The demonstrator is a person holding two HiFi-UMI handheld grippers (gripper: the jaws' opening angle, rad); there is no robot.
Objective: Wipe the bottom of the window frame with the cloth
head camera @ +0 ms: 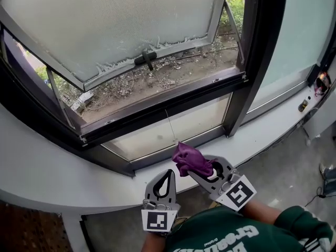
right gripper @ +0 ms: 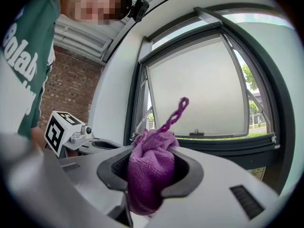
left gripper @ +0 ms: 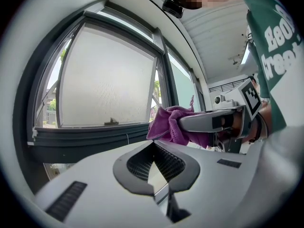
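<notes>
A crumpled purple cloth (head camera: 190,160) is clamped in my right gripper (head camera: 196,167), which is shut on it just above the white sill, below the window's dark bottom frame rail (head camera: 163,108). In the right gripper view the cloth (right gripper: 149,172) fills the jaws of the right gripper (right gripper: 152,148) and a thin purple loop sticks up from it. The frame rail (right gripper: 228,145) lies ahead of it. My left gripper (head camera: 169,173) hangs just left of the right one, shut with nothing in it. From the left gripper (left gripper: 153,145) the cloth (left gripper: 166,125) shows ahead to the right.
The frosted sash (head camera: 115,20) is swung outward, its handle (head camera: 148,58) at the lower edge. Dry litter (head camera: 163,80) lies outside. A wide white sill (head camera: 47,177) runs under the frame. A dark upright post (head camera: 257,56) divides off a fixed pane (head camera: 302,35). Cables (head camera: 321,83) hang far right.
</notes>
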